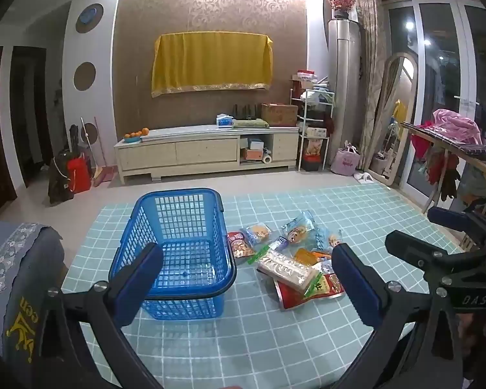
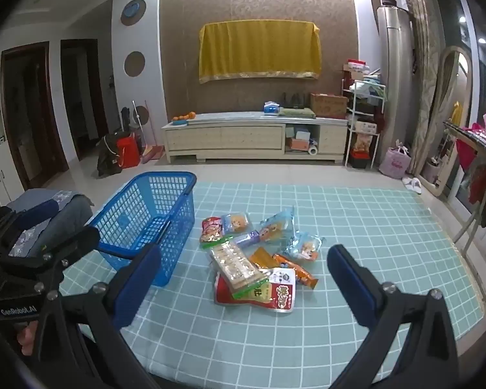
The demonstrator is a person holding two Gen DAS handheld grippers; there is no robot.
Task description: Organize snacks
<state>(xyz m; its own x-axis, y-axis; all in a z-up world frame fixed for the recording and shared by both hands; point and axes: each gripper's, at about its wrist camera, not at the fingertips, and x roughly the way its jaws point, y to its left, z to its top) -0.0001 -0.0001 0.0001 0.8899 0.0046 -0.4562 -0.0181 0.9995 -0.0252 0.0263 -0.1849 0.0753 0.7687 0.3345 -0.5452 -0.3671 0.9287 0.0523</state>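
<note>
A blue plastic basket (image 1: 175, 253) (image 2: 145, 220) stands empty on the left of a table covered with a pale green checked cloth (image 1: 275, 340) (image 2: 372, 243). To its right lies a loose pile of snack packets (image 1: 291, 259) (image 2: 256, 256), topped by a clear pack of biscuits (image 1: 288, 270) (image 2: 236, 264) over a red bag (image 2: 275, 295). My left gripper (image 1: 246, 288) hovers wide open above the table's near side, nothing between its blue pads. My right gripper (image 2: 243, 285) is also wide open, held above the pile's near edge and touching nothing. Each gripper shows at the edge of the other's view.
A chair back with a grey embroidered cover (image 1: 13, 278) (image 2: 48, 214) stands at the table's left. Beyond the table are a low TV cabinet (image 1: 207, 149) and a white shelf rack (image 1: 314, 129). A clothes rack (image 1: 453, 149) stands at the right.
</note>
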